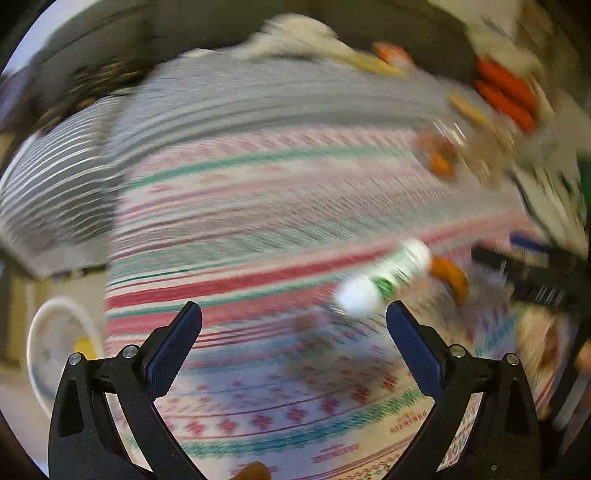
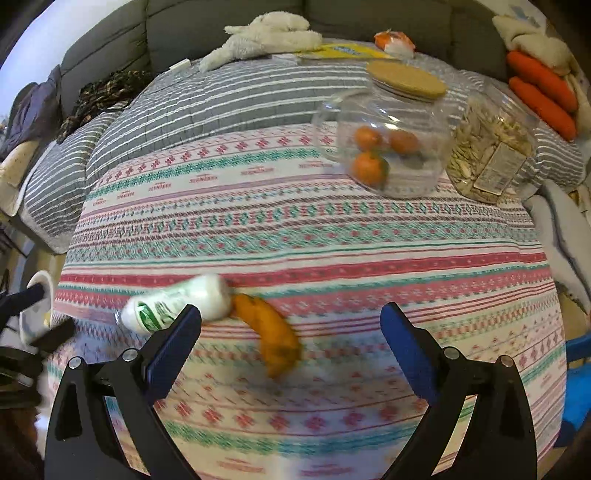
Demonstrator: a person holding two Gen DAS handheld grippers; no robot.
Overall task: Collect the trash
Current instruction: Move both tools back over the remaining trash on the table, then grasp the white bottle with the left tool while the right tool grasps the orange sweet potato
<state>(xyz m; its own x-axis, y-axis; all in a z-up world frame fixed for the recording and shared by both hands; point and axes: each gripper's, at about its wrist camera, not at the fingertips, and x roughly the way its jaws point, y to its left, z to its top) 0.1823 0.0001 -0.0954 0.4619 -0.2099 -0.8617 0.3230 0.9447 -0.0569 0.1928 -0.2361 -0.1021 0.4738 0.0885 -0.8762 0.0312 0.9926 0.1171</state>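
A white bottle with a green label [image 2: 177, 302] lies on its side on the patterned tablecloth [image 2: 295, 229], touching an orange peel [image 2: 271, 332] to its right. My right gripper [image 2: 290, 317] is open above the cloth, with the peel between its fingers and the bottle just beyond its left finger [image 2: 173, 347]. In the blurred left wrist view the same bottle [image 1: 380, 282] and peel [image 1: 448, 277] lie ahead to the right of my open left gripper [image 1: 293, 317], which holds nothing. A white bin [image 1: 61, 343] stands off the table's left edge.
A clear jar with oranges and a cork lid [image 2: 384, 136] and a jar of seeds [image 2: 491, 147] stand at the back right. A grey striped sofa [image 2: 221, 99] with a white towel [image 2: 269, 33], yellow packet [image 2: 343, 51] and orange cushions [image 2: 543, 92] lies behind the table.
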